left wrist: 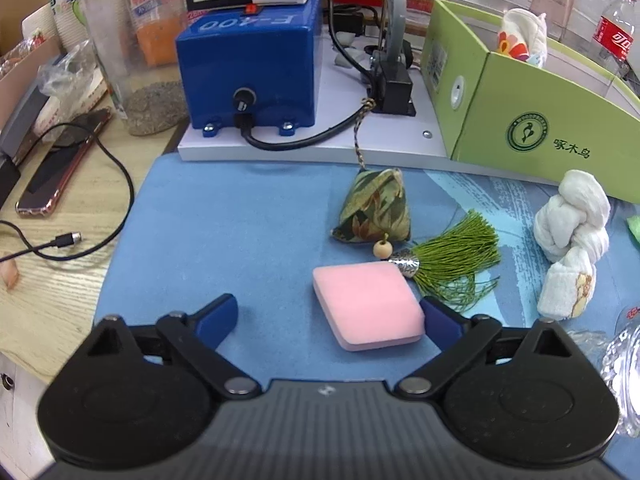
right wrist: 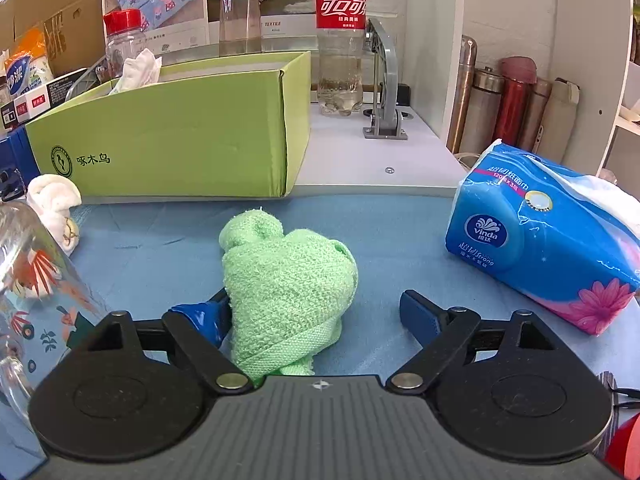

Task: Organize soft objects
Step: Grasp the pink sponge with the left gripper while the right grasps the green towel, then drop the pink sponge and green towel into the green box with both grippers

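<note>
— Since soft things are being gathered, why is the green box [right wrist: 168, 136] kept at the back of the blue mat [right wrist: 160, 248]?
— Probably as the bin; a white cloth [right wrist: 138, 68] is already seen inside it

— And in front of the box?
— The green towel [right wrist: 284, 280] is straddled by the spread-open right gripper [right wrist: 316, 312], one finger touching; the pink sponge [left wrist: 368, 306] is flanked by the left gripper [left wrist: 330, 316], likewise released

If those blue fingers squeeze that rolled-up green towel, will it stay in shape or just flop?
The green towel looks like loose terry cloth, so it would probably squash rather than resist. It is only rolled and folded, so an end may sag or unroll when lifted. Its looped texture should grip the fingers instead of slipping.
</note>
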The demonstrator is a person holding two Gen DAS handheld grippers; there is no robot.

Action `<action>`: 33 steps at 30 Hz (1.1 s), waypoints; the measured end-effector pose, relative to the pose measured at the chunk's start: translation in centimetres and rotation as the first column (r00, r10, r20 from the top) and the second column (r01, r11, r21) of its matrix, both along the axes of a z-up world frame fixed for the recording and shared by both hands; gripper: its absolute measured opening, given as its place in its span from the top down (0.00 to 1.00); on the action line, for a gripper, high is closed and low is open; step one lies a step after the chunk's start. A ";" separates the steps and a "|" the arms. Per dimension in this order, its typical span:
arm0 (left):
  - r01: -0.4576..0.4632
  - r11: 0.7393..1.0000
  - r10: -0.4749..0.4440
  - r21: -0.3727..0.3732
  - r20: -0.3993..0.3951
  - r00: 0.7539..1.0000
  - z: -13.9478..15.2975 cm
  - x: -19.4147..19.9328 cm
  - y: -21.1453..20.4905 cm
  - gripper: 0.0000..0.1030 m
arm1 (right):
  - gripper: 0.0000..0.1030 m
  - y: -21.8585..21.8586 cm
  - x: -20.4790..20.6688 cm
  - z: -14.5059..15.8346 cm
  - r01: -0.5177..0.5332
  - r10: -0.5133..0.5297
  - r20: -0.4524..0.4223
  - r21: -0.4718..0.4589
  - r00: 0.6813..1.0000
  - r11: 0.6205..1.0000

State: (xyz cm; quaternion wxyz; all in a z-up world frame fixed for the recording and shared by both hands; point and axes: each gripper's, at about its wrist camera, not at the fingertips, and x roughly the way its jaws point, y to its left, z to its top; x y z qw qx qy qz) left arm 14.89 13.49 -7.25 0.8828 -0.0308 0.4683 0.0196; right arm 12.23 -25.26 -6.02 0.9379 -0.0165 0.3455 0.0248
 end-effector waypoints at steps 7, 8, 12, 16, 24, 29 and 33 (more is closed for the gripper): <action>0.044 0.998 -0.043 -0.033 0.047 0.998 1.1 -1.6 -0.6 0.55 | 0.39 0.1 -0.1 0.2 -0.025 0.025 0.008 0.010 1.000 1.000; 0.038 0.999 -0.037 -0.014 0.058 0.998 1.4 -2.1 -0.6 0.56 | 0.67 0.1 -0.3 0.4 -0.029 0.029 0.013 0.016 1.000 0.999; 0.032 0.999 -0.031 -0.009 0.110 0.993 3.1 -4.3 0.2 0.56 | 0.84 -1.0 -1.5 1.4 -0.028 0.028 0.007 0.123 1.000 0.992; 0.025 1.000 -0.027 0.020 0.155 0.988 5.2 -5.6 0.5 0.56 | 0.84 -1.3 -3.6 2.7 -0.032 0.025 0.045 0.161 0.999 0.986; 0.137 0.990 -0.122 -0.037 0.268 0.956 11.3 -0.2 -3.4 0.56 | 0.83 0.5 -1.9 11.1 -0.153 0.111 0.257 0.152 0.960 0.976; 0.217 0.973 -0.180 -0.084 0.319 0.931 14.4 6.5 -7.7 0.56 | 0.83 2.4 4.8 14.1 -0.189 0.151 0.294 0.105 0.944 0.976; 0.253 0.963 -0.216 -0.088 0.306 0.927 14.4 10.7 -10.8 0.56 | 0.83 4.1 10.0 13.4 -0.222 0.196 0.238 0.089 0.951 0.971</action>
